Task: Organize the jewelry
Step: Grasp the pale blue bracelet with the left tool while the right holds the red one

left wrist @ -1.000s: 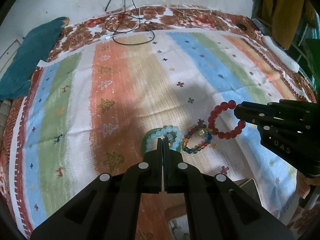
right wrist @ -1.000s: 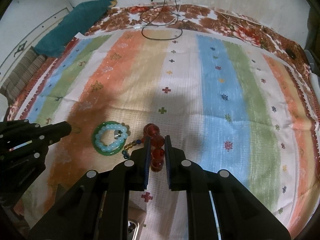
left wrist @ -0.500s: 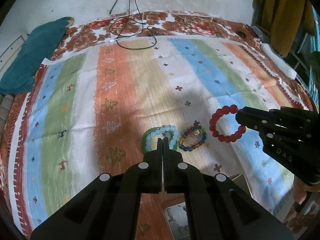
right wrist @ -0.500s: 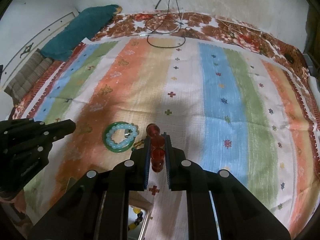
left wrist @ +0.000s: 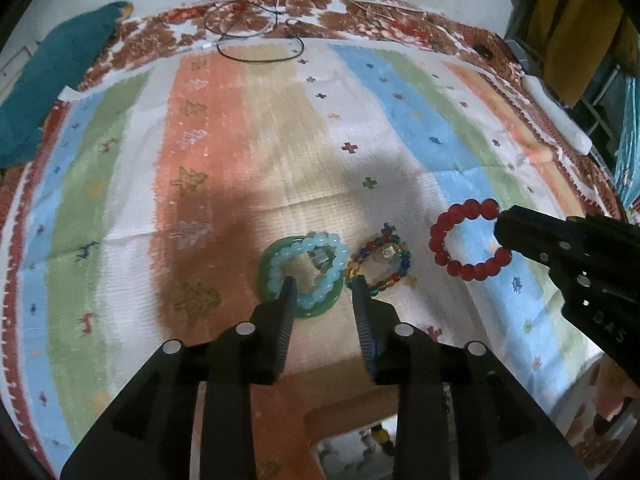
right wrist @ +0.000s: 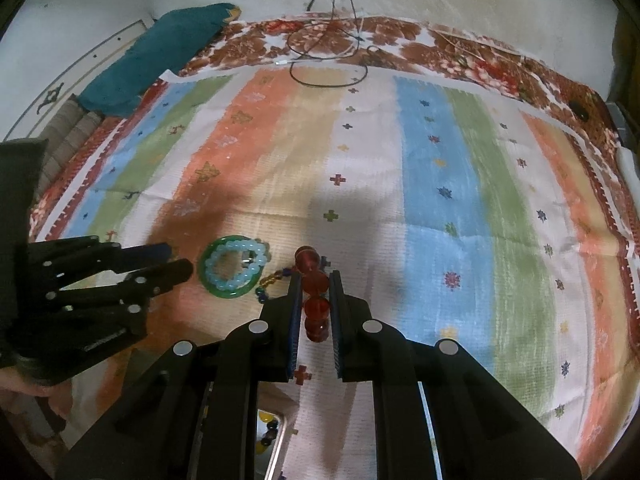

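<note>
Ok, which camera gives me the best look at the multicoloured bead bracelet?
The left wrist view: the multicoloured bead bracelet lies there as a whole ring on the striped cloth, just right of the green bangle. In the right wrist view only a few of its beads show; the right hand-held gripper hides the rest.

free: cloth (left wrist: 120, 184) far+left | blocked: bracelets cluster (left wrist: 340, 264) ctr, cable (left wrist: 256, 36) far edge

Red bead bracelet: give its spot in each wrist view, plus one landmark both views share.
Left wrist view: red bead bracelet at right of centre, gripped at its far side by the right gripper.
Right wrist view: red bead bracelet low at centre, edge-on between the fingers.
Shared landmark: green bangle with pale blue beads on it.
</note>
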A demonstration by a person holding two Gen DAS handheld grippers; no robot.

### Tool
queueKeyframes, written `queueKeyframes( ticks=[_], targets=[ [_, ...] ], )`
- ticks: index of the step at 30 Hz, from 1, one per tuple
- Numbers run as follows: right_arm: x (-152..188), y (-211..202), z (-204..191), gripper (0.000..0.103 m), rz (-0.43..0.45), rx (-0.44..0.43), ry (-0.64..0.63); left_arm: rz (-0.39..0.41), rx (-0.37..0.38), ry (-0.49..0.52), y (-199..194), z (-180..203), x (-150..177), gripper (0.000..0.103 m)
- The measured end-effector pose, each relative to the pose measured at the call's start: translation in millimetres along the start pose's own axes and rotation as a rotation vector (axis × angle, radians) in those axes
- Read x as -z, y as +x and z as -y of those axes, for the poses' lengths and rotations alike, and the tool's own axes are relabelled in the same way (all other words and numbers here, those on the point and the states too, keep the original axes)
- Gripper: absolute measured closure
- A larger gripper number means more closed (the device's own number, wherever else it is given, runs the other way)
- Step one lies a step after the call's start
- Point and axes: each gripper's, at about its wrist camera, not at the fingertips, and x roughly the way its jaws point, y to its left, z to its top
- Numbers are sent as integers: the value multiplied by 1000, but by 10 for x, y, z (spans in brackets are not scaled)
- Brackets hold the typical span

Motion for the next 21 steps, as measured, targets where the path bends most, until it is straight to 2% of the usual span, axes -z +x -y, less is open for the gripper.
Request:
queueKeyframes(
  ticks=[11, 21],
  targets=[
    [-65, 100, 156, 89, -23, -7, 20, -51, -23, 90, 384, 143, -73, 69],
    [-108, 215, 273, 89, -46, -8, 32, -131, -6, 90, 715, 88, -122, 69]
  ],
)
